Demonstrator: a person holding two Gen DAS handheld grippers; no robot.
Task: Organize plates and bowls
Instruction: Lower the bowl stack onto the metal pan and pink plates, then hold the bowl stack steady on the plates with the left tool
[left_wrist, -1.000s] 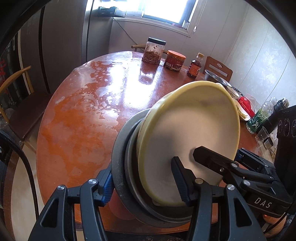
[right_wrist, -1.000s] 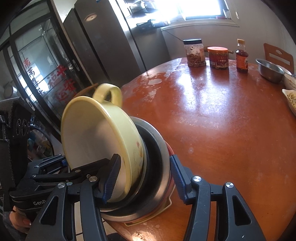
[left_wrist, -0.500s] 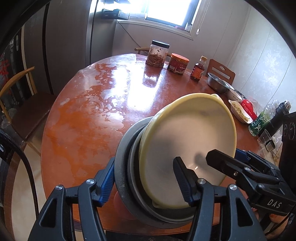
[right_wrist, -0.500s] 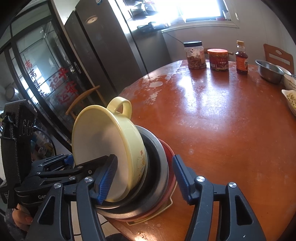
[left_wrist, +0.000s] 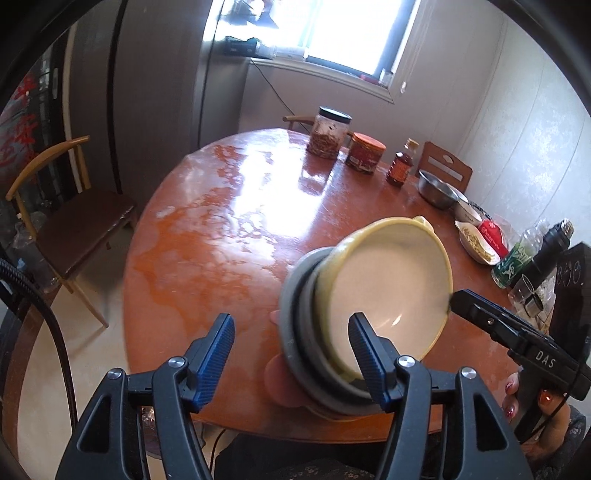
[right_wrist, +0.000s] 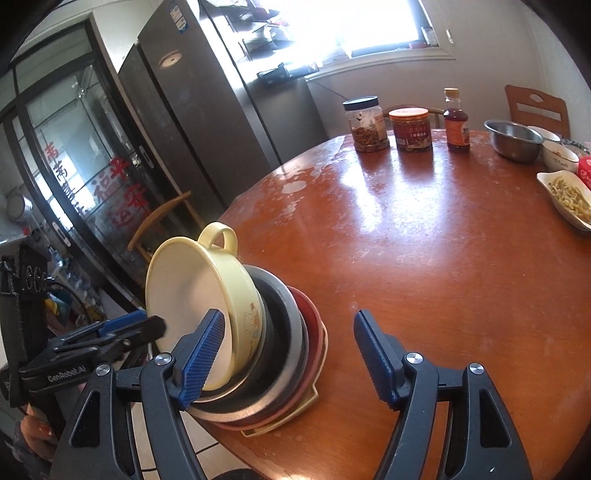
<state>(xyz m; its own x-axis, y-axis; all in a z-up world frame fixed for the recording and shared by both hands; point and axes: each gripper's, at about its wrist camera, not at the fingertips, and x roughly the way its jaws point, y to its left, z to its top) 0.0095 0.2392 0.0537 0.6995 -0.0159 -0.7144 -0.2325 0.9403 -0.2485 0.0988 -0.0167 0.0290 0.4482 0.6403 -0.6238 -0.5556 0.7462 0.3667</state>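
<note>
A stack of dishes stands at the near edge of the round table (right_wrist: 443, 258): a cream bowl with a loop handle (left_wrist: 391, 291) (right_wrist: 207, 295) lies tilted on top of a grey metal plate (left_wrist: 295, 332) (right_wrist: 280, 350), a red plate (right_wrist: 314, 332) and a cream tray at the bottom. My left gripper (left_wrist: 291, 354) is open, just in front of the stack, touching nothing. My right gripper (right_wrist: 288, 354) is open, its fingers either side of the stack without touching. It also shows at the right of the left wrist view, its tip by the bowl's rim.
At the far side stand two jars (right_wrist: 365, 123) (right_wrist: 412, 127), a sauce bottle (right_wrist: 456, 120), a steel bowl (right_wrist: 513, 140), a white bowl and a dish of food (right_wrist: 565, 199). Bottles (left_wrist: 517, 258) stand at the right edge. A chair (left_wrist: 74, 221) is to the left.
Both grippers have drawn back and upward from the stack. The cream bowl, tilted up steeply before, now lies lower on the stack.
</note>
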